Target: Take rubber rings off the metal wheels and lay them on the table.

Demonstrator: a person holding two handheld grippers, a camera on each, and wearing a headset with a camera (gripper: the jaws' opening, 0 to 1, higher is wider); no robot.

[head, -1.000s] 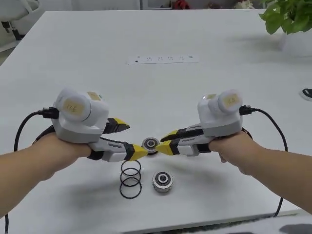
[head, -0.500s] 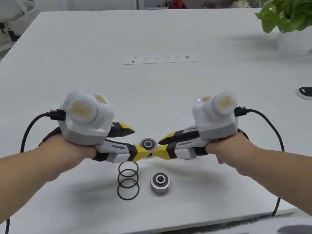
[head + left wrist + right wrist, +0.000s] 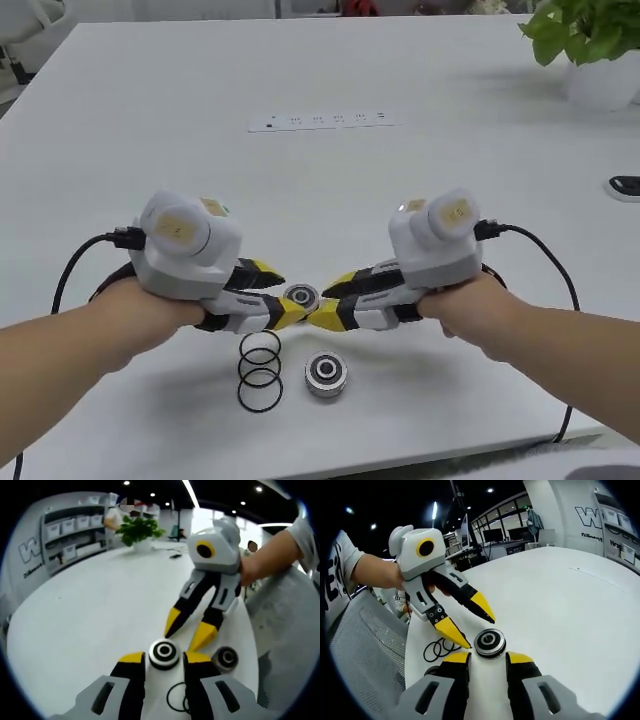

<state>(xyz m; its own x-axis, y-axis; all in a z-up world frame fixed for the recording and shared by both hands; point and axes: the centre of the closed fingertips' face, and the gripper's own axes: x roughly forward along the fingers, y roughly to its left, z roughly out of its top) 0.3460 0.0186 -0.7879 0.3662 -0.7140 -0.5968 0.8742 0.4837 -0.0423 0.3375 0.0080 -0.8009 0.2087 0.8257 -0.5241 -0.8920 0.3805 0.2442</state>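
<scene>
Both grippers tip-to-tip at one metal wheel (image 3: 300, 296), lower centre of head view.
Left gripper (image 3: 283, 293): jaws spread, straddling wheel. Right gripper (image 3: 325, 300): spread too, wheel just ahead of tips. Wheel looks flat on bench (image 3: 400, 170), axis up; left nearer. Removed rubber rings (image 3: 260, 370) lie just below.

A white power strip (image 3: 316, 121) lies ahead of me; a potted plant (image 3: 578, 36) stands far right, a dark object (image 3: 625, 187) nearby.

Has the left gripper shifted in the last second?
Yes: judged against the rubber rings on the table, the left gripper has closed in on the metal wheel.
</scene>
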